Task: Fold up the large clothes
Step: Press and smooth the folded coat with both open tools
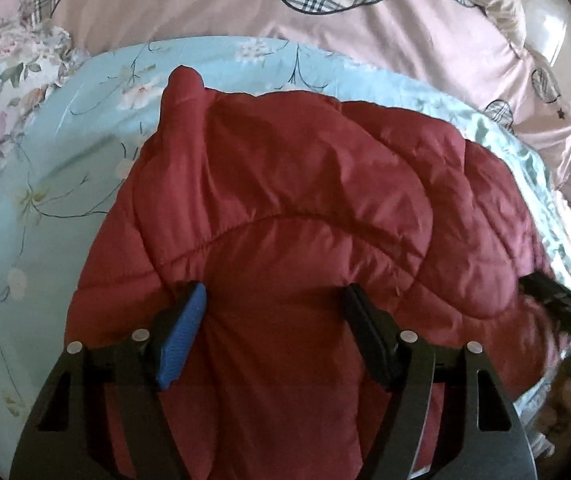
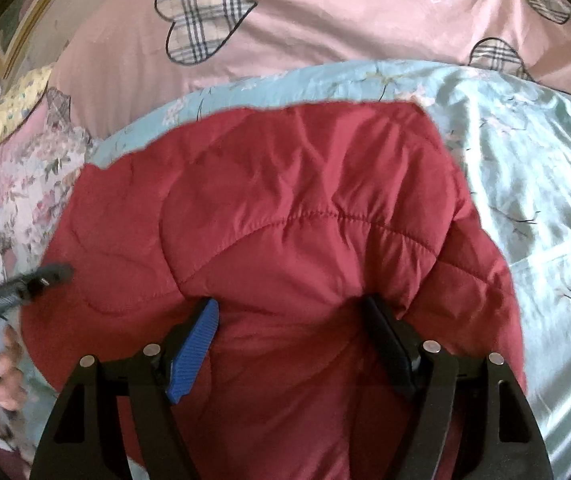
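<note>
Red quilted jacket lies bunched on the blue floral quilt on the bed, left tool and right tool both released with jaws spread over it; pinch the near hem evenly, fold flat.

A red quilted jacket is lying across a light blue flowered sheet, filling the middle of the frame. The right gripper is hovering over its lower part, fingers spread apart. A pink blanket with plaid hearts is covering the top.
</note>
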